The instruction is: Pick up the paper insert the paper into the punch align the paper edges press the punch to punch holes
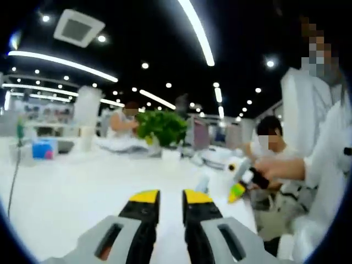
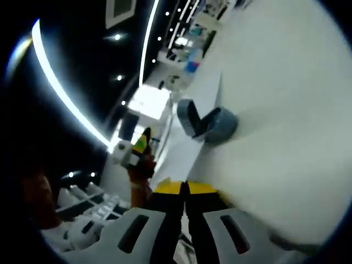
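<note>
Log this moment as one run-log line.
left tongs: open, empty | right tongs: shut, empty | punch: on white table, untouched | paper: not identified

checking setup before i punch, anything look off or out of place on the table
Nothing looks spilled or damaged. The grey-blue hole punch sits on the white table with a white paper sheet already slid into it. The right tool holds nothing, jaws nearly shut; the left tool is slightly open and empty.

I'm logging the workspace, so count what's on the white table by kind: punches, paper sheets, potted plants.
Hole punch: 1
Paper sheet, lying under the punch: 1
Potted plant: 1
Total: 3
</note>
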`<action>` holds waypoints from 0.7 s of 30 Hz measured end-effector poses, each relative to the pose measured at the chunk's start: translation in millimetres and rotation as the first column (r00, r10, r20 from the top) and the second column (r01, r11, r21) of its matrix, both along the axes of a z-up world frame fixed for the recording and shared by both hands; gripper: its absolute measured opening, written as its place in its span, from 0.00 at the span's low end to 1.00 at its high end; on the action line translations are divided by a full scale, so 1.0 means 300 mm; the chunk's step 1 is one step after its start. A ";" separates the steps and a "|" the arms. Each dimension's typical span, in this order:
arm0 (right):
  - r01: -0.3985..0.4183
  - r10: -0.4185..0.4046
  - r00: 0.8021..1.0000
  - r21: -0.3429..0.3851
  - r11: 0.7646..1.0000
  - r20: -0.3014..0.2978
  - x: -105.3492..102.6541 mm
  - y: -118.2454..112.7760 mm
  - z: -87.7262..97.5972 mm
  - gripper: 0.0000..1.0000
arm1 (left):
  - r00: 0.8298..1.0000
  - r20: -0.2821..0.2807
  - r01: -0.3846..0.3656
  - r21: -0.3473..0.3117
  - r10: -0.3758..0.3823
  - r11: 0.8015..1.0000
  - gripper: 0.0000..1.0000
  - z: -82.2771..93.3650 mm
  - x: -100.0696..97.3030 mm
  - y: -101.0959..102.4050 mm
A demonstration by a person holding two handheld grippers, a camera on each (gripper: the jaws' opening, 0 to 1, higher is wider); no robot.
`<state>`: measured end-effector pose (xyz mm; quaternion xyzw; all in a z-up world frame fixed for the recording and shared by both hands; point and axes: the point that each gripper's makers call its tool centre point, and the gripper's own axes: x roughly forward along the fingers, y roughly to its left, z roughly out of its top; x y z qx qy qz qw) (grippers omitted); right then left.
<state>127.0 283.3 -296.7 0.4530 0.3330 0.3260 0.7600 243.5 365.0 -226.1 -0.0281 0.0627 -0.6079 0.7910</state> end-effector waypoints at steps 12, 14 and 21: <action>0.004 -0.002 0.999 -0.056 0.998 0.032 0.010 -0.003 -0.009 0.04 | 0.998 0.014 0.051 0.217 -0.056 0.975 0.17 -0.200 0.029 -0.021; 0.003 -0.001 0.999 -0.068 0.998 0.038 0.011 -0.003 -0.011 0.04 | 0.998 -0.011 0.060 0.233 -0.059 0.971 0.17 -0.219 0.018 -0.016; 0.009 -0.005 0.999 -0.070 0.998 0.044 0.014 -0.008 -0.011 0.04 | 0.998 0.013 0.054 0.272 -0.060 0.961 0.17 -0.252 0.017 -0.010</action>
